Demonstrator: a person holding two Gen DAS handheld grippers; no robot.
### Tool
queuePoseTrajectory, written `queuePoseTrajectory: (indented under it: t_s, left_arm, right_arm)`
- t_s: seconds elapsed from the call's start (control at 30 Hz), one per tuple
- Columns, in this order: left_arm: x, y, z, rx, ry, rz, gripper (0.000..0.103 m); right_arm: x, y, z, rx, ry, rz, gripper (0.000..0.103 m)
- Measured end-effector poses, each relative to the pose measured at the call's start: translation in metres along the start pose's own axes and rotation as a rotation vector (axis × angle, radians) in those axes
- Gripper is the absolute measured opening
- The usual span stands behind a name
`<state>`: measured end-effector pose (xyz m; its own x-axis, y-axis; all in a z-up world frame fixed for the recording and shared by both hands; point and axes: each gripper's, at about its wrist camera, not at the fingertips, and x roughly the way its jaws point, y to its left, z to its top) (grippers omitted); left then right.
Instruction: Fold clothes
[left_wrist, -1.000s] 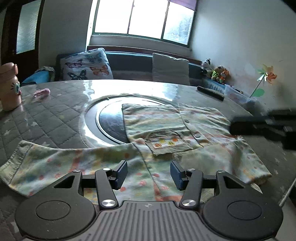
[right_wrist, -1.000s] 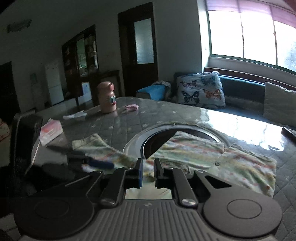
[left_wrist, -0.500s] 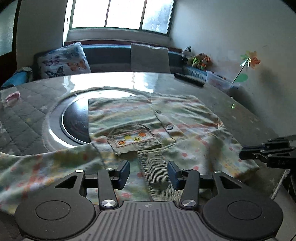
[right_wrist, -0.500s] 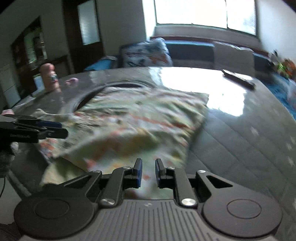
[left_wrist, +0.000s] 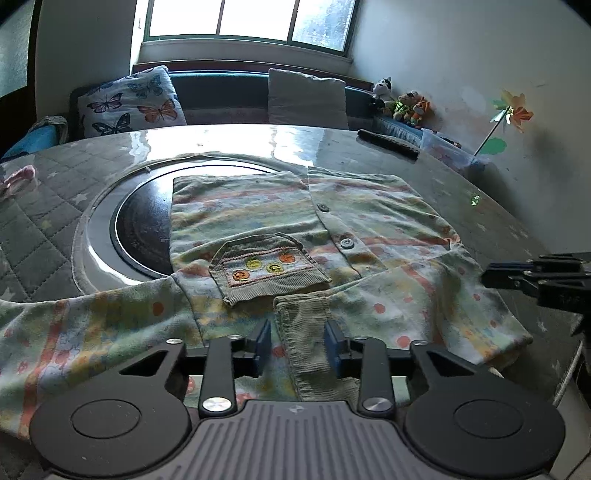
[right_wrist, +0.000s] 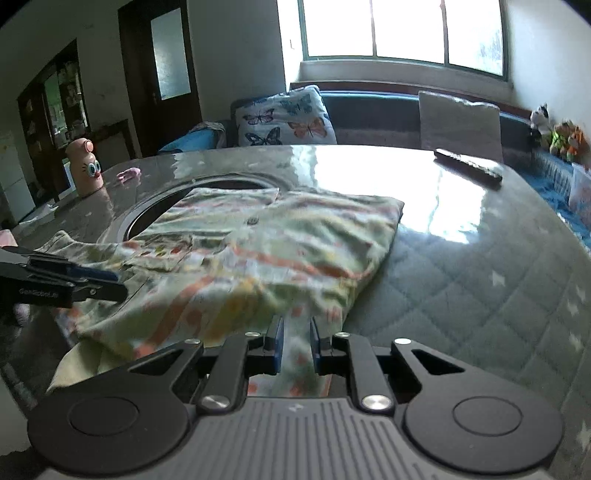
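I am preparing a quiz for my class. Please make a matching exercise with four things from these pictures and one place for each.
Things:
1. shirt
2. butterfly pillow
3. pink bottle
4. remote control

Places:
a. far right part of the table
b. spread on the table middle
c. on the sofa under the window
d. far left part of the table

Pairs: 1-b, 2-c, 3-d, 4-a

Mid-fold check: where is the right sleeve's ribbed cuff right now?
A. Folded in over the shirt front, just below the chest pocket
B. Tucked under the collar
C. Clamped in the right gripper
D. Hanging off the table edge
A: in the left wrist view the ribbed cuff lies on the shirt, just below the pocket, between the open left gripper's fingers.
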<state>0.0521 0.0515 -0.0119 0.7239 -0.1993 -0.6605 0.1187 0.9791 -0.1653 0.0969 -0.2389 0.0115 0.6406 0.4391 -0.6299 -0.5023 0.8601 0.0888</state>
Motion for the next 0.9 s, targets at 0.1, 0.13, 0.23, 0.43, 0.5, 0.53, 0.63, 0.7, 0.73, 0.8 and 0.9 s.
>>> queuePoseTrajectory:
  t_s: [0.1, 0.13, 0.23, 0.43, 0.5, 0.53, 0.63, 0.7, 0.73, 0.8, 0.9]
  left_arm:
    - [0.002, 0.0, 0.002, 0.001, 0.001, 0.001, 0.021]
    - [0.003, -0.001, 0.002, 0.005, -0.002, 0.005, 0.015]
    - [0.001, -0.002, 0.003, 0.008, -0.022, 0.034, 0.004]
    - [-0.014, -0.008, 0.016, 0.043, -0.125, 0.087, 0.003]
    - [-0.014, -0.009, 0.02, 0.05, -0.138, 0.092, 0.003]
    - [-0.01, -0.008, 0.019, 0.05, -0.121, 0.095, 0.003]
    - [0.001, -0.005, 0.015, 0.045, -0.07, 0.101, 0.004]
    - [0.004, -0.003, 0.012, 0.038, -0.052, 0.101, 0.004]
    - [0.005, -0.002, 0.011, 0.035, -0.043, 0.102, 0.004]
    - [0.004, -0.001, 0.01, 0.03, -0.037, 0.107, 0.006]
    - [-0.002, -0.003, 0.01, 0.036, -0.045, 0.112, 0.008]
  right_arm:
    - [0.012, -0.002, 0.004, 0.005, -0.001, -0.004, 0.015]
    - [0.015, -0.003, 0.005, 0.007, 0.001, -0.004, 0.015]
    - [0.023, -0.005, 0.005, 0.01, 0.007, -0.01, 0.015]
    - [0.029, -0.005, 0.005, -0.001, 0.009, -0.021, 0.015]
    - [0.032, -0.004, 0.003, -0.014, 0.011, -0.029, 0.015]
    - [0.033, -0.004, 0.002, -0.018, 0.011, -0.032, 0.015]
    - [0.032, -0.003, 0.002, -0.026, 0.006, -0.036, 0.015]
    - [0.031, -0.003, 0.003, -0.026, 0.001, -0.035, 0.016]
    - [0.032, -0.003, 0.003, -0.026, 0.004, -0.033, 0.018]
    - [0.032, -0.002, 0.003, -0.027, 0.009, -0.031, 0.019]
    - [0.027, 0.004, 0.005, -0.033, 0.005, -0.012, 0.02]
